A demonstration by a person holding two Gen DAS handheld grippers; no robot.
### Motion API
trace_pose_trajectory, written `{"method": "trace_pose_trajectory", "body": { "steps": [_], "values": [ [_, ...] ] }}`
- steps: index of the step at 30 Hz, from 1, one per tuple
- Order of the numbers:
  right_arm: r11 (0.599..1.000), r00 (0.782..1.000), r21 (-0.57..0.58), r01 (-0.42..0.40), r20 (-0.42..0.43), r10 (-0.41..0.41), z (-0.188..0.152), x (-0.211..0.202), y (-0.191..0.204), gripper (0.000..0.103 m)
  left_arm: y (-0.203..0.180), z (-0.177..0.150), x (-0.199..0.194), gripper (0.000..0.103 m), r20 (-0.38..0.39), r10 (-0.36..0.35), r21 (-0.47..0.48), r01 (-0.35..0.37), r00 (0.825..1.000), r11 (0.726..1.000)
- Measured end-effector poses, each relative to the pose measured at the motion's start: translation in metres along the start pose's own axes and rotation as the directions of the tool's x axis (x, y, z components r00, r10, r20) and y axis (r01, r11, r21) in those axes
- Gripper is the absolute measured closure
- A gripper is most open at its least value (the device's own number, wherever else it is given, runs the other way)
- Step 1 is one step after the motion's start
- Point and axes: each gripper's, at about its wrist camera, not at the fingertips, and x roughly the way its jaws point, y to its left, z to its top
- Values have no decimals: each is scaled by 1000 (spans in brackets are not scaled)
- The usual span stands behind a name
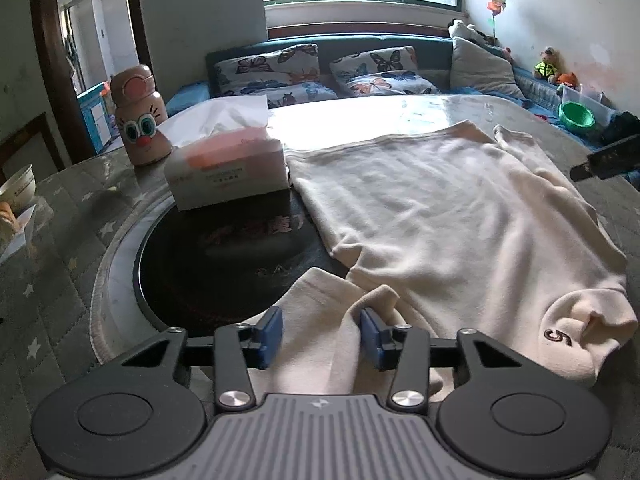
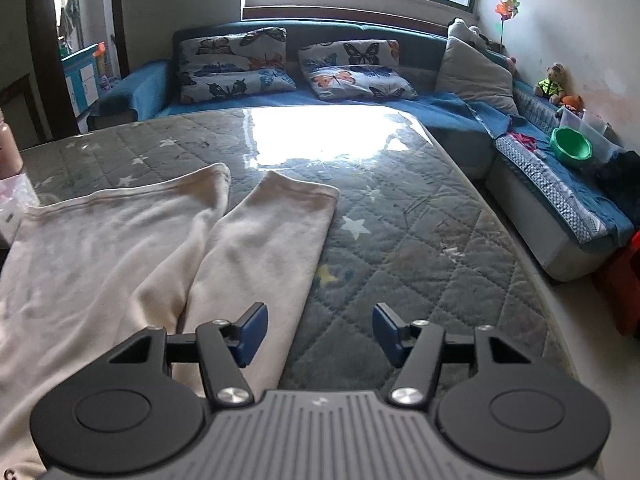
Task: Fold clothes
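Note:
A cream sweatshirt (image 1: pixel 440 208) lies spread flat on the quilted table cover (image 2: pixel 420 240). In the left wrist view one sleeve (image 1: pixel 316 304) runs toward me, crumpled near the cuff, and passes between the blue pads of my left gripper (image 1: pixel 322 332). That gripper is open, and the cloth sits loosely in the gap. In the right wrist view the other sleeve (image 2: pixel 272 248) lies straight beside the sweatshirt body (image 2: pixel 100 248). My right gripper (image 2: pixel 320 334) is wide open over this sleeve's right edge, its left finger above the cloth and its right finger above bare cover.
A tissue box (image 1: pixel 228 168) and a pink cartoon-face bottle (image 1: pixel 140 120) stand left of the sweatshirt, behind a round black cooktop (image 1: pixel 208 264) set into the table. A bowl (image 1: pixel 18 188) sits far left. A blue sofa with butterfly pillows (image 2: pixel 236 64) and a green bowl (image 2: pixel 570 148) lie beyond.

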Motion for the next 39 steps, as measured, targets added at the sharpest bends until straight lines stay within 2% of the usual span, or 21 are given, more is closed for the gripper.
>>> {"method": "trace_pose_trajectory", "body": {
  "steps": [4, 6, 8, 10, 11, 13, 15, 17, 18, 20, 26, 30, 36, 39],
  "values": [
    [1000, 1000, 4, -2, -14, 2, 5, 11, 1, 53, 2, 1, 1, 56, -8, -7, -1, 7, 1000, 1000],
    [1000, 1000, 5, -2, -22, 2, 8, 18, 2, 59, 3, 0, -3, 56, -2, -25, -2, 25, 1000, 1000],
    [1000, 999, 12, -5, -33, 5, 9, 23, 2, 69, 1, -1, -5, 56, -1, -34, 14, 34, 999, 999],
    [1000, 999, 28, -14, -29, 15, 10, 28, 3, 74, -1, -2, -4, 58, -3, -38, 33, 38, 999, 999],
    [999, 999, 36, -19, -26, 20, 11, 30, 3, 81, -2, -2, -4, 59, -3, -45, 37, 45, 999, 998],
    [998, 999, 53, -37, -24, 39, 12, 31, 3, 90, -2, -3, -3, 65, -1, -58, 45, 58, 998, 997],
    [998, 999, 47, -37, -21, 38, 13, 32, 5, 94, -3, -4, -3, 72, 0, -71, 52, 71, 997, 996],
    [999, 999, 41, -36, -19, 37, 13, 33, 7, 98, -3, -5, -3, 83, 1, -84, 60, 84, 996, 995],
    [999, 999, 39, -31, -18, 32, 14, 33, 7, 99, -3, -5, -2, 85, 2, -91, 64, 91, 996, 994],
    [999, 1000, 34, -14, -14, 15, 14, 32, 6, 101, -2, -5, -3, 96, 11, -86, 70, 86, 996, 994],
    [996, 997, 31, 82, 4, -83, 12, 18, -12, 101, 28, 1, -12, 99, 71, 18, -7, -18, 997, 1000],
    [988, 989, 24, 150, -8, -150, 12, 10, -26, 102, 61, 4, -13, 100, 75, 98, -88, -91, 992, 992],
    [989, 991, 56, 135, -10, -135, 8, 7, -37, 100, 94, -1, -22, 100, 79, 170, -164, -155, 982, 974],
    [991, 993, 59, 118, 5, -118, 10, 8, -32, 91, 104, -6, -30, 100, 80, 198, -183, -181, 977, 966]
  ]
}}
